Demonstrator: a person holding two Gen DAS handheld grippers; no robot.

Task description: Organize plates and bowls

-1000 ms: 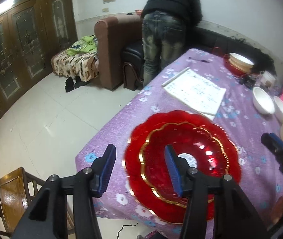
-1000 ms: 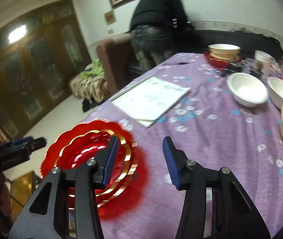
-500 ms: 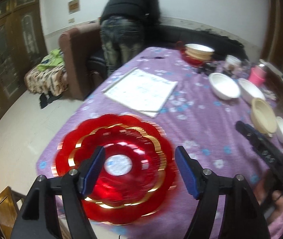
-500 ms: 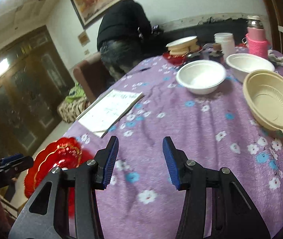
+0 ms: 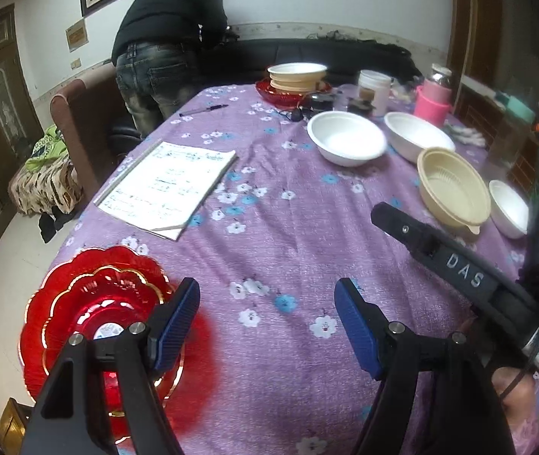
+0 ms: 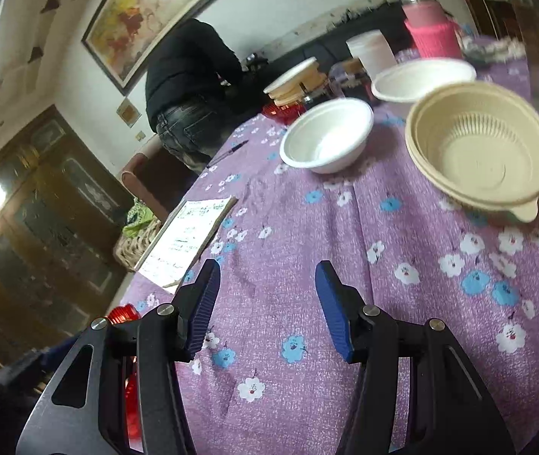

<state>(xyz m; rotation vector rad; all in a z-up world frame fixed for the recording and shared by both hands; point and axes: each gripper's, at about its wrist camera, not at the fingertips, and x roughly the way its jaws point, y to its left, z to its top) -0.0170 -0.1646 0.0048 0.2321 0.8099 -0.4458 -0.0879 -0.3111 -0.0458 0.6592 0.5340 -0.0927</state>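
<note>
**Both grippers open above the flowered tablecloth**

We are holding the left gripper [image 5: 267, 305] with its blue-padded jaws spread wide and empty over the purple flowered tablecloth [image 5: 288, 220]. The scalloped red glass plate with gold rims [image 5: 91, 303] is lying at the table's near left corner, partly behind the left finger. We are holding the right gripper [image 6: 264, 297] likewise parted and gripping nothing. Ahead of it, the ribbed beige plastic bowl [image 6: 480, 148] is sitting beside the round white foam bowl [image 6: 326, 134], apart from it. A white handwritten notepad [image 5: 169, 185] is lying between plate and bowls.
</note>
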